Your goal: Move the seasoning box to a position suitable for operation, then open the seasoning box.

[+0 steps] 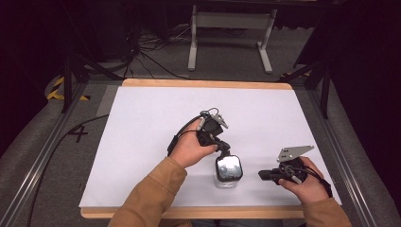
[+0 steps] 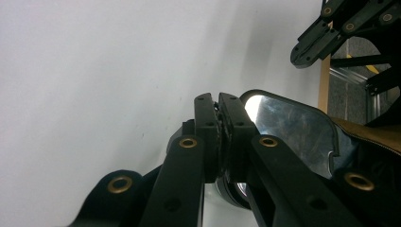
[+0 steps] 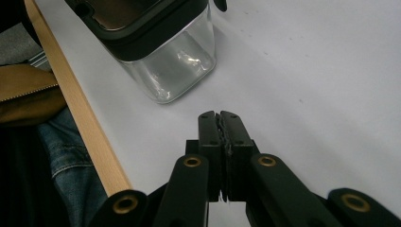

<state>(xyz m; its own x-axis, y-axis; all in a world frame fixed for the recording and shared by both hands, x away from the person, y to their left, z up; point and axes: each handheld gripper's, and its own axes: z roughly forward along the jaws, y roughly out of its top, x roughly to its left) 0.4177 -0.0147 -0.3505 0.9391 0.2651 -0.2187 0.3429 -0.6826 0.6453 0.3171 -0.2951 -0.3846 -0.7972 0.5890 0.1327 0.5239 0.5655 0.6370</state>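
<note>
Two grippers and a little clear jar on a white table

From above, the left gripper (image 1: 226, 150) sits over the jar (image 1: 229, 171), its tips hard to see. The left gripper view shows closed jaws, empty, the jar's lid (image 2: 293, 130) partly hidden behind them. In the right gripper view, the right gripper (image 3: 220, 124) is closed and empty, jar ahead, top cut off.

Recording lab, fitted for capture work.
White-topped table (image 1: 142, 132) with wooden edging stands between aluminium frame rails (image 1: 42, 156); black curtains (image 1: 28, 47), loose floor cables (image 1: 146, 52), hazard tape (image 1: 56, 90) on grey carpet.
</note>
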